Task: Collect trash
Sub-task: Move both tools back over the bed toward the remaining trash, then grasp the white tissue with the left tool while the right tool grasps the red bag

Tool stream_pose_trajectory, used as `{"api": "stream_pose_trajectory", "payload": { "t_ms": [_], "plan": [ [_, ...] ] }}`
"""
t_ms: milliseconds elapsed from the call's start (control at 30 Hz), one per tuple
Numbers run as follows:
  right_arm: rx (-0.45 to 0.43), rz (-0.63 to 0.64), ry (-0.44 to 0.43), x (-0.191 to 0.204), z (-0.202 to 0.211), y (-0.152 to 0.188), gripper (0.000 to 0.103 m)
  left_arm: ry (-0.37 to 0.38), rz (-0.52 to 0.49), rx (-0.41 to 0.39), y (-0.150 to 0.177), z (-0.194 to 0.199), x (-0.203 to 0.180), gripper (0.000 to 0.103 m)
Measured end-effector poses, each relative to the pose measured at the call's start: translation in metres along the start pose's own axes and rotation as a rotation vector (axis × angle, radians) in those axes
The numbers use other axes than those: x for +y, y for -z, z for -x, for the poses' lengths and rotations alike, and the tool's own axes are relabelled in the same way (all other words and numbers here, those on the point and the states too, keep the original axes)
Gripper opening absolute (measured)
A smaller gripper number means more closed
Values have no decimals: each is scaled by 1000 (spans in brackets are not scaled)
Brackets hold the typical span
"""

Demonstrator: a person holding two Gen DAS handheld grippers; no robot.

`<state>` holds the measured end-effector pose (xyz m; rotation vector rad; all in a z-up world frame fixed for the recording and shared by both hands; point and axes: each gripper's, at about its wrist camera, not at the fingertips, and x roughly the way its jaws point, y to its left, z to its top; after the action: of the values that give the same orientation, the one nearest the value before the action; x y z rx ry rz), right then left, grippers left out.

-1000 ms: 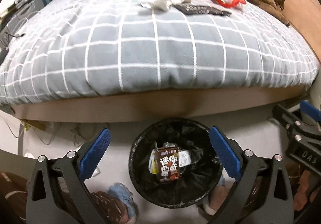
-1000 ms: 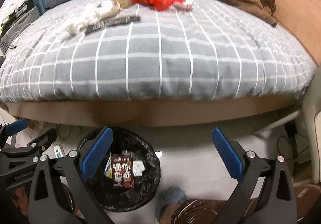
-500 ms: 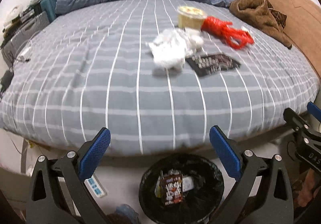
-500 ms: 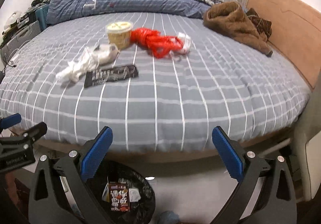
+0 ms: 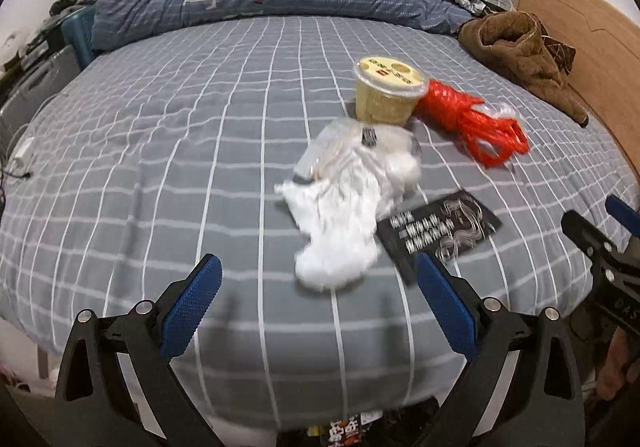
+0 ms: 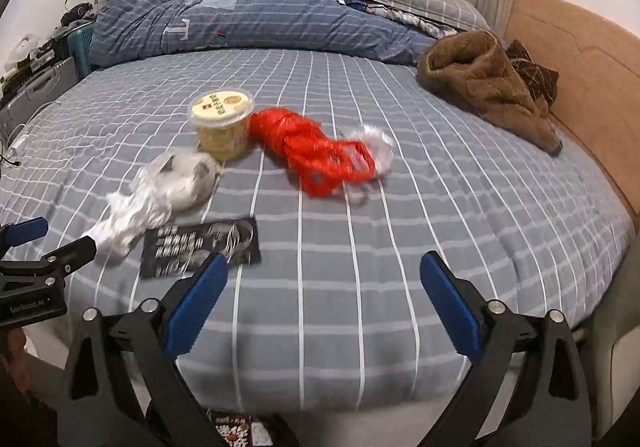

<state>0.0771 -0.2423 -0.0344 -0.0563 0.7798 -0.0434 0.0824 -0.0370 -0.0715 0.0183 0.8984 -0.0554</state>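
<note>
Evidently both tongs, left [image 5: 316, 305] and right [image 6: 324, 301], hang spread and empty at the bed's [image 5: 160, 151] near edge, ready for the white wrapper [image 5: 344, 207].

Left gripper [image 5: 316, 287]: I am holding it level, jaws standing wide apart, nothing between the blue pads [image 5: 188, 305].
Right gripper [image 6: 324, 285]: I am holding it beside the left one, jaws spread wide, gripping nothing.
Spacing: I am keeping the two grippers close, side by side, not touching.
</note>
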Motion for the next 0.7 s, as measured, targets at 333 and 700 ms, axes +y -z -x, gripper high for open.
{"api": "stream_pose_trajectory", "payload": {
  "t_ms": [333,700],
  "plan": [
    [11,0,-47,3,-69,-58,86,17,-24,43,-30,-38,-1,94],
    [44,10,-74,25,-128,-89,80,35,-55,95,-39,-62,-2,76]
  ]
}}
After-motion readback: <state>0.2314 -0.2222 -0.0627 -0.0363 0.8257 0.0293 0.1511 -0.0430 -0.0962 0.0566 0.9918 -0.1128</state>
